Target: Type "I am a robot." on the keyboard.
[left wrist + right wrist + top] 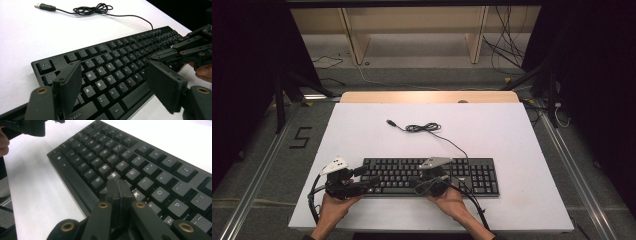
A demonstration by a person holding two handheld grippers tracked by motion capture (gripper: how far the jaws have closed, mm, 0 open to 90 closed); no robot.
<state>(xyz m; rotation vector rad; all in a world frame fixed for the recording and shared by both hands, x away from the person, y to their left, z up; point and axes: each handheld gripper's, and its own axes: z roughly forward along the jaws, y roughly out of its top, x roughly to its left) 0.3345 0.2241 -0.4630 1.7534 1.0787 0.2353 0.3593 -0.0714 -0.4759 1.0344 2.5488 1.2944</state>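
Keyboard (432,176) under left gripper (113,82), jaws apart, and right gripper (119,187), jaws together.

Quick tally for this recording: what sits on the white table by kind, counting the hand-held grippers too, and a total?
Keyboard, black, with its USB cable attached: 1
Hand-held grippers: 2, the left hand-held gripper with jaws apart over the left keys, the right hand-held gripper with jaws closed together near the H key
Total: 3
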